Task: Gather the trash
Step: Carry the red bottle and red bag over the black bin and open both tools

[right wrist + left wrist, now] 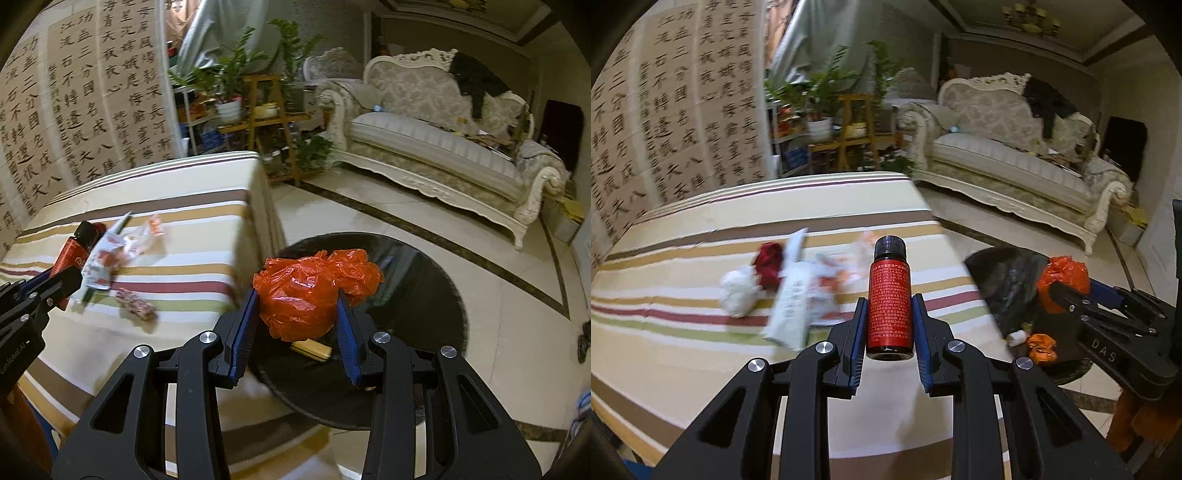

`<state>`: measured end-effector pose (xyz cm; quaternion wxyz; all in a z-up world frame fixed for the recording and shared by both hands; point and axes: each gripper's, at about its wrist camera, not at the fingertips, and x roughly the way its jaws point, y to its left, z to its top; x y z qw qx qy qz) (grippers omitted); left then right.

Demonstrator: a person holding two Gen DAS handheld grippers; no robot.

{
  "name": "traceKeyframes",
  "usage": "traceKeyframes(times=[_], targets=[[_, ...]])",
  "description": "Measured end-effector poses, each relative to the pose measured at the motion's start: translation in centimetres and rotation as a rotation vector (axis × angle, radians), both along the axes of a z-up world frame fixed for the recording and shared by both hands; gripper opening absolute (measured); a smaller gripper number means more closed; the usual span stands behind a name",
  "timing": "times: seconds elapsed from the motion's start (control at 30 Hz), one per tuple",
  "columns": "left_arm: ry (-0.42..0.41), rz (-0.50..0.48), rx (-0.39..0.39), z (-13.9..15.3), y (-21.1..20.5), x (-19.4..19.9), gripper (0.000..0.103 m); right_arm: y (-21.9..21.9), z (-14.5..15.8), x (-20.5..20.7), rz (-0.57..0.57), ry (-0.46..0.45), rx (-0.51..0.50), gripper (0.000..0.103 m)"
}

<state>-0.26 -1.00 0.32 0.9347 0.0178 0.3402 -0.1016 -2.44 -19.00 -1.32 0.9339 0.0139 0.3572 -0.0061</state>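
Left gripper (888,325): fingers clamp the bottle (888,295) upright above the worktop (683,295).
Right gripper (295,325): fingers squeeze the orange bag (303,299) over the bin (424,295).
Advice: release the bag well inside the rim, then bring the bottle across level.

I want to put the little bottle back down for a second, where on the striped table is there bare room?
The striped tablecloth is bare on the near side below the white paper wad, and on the far strip toward the calligraphy wall. The middle is crowded: wad, red scrap, and wrappers.
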Motion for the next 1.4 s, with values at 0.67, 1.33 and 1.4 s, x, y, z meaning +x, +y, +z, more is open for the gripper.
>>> traceKeyframes(times=[0.67, 1.33, 1.4], targets=[[0.021, -0.139, 0.066, -2.0, -10.5, 2.3, 0.025, -7.7, -2.0, 1.0, -0.139, 0.03, 0.014, 0.039], [0.023, -0.111, 0.101, -2.6, -11.8, 3.6, 0.063, -10.6, -2.4, 1.6, -0.194, 0.028, 0.044, 0.053], [0.02, -0.103, 0.095, -2.3, -11.3, 3.5, 0.069, -10.5, -2.4, 1.6, -0.191, 0.029, 0.046, 0.053]])
